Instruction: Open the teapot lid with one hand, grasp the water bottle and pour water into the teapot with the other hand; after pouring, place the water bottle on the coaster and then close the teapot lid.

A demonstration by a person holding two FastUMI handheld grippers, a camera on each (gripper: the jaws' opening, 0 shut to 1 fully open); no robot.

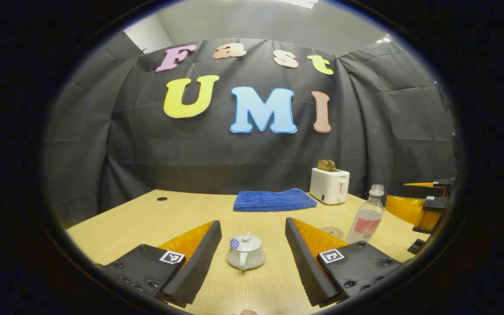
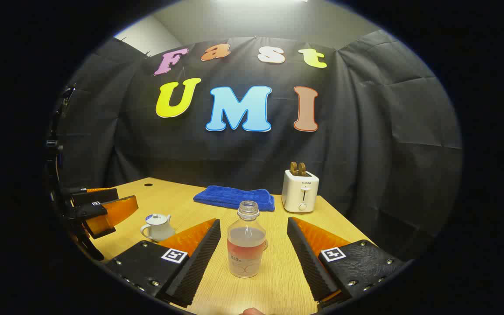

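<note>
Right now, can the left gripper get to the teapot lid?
Probably yes. The left gripper is open, and the teapot stands on the table right between its fingers, lid on, with nothing between them.

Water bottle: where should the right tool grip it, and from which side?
Grip the water bottle at mid-body, below the narrowing neck, coming in level from the near side. It stands upright and uncapped, centred between the open right tool, so a level hold avoids spilling.
</note>
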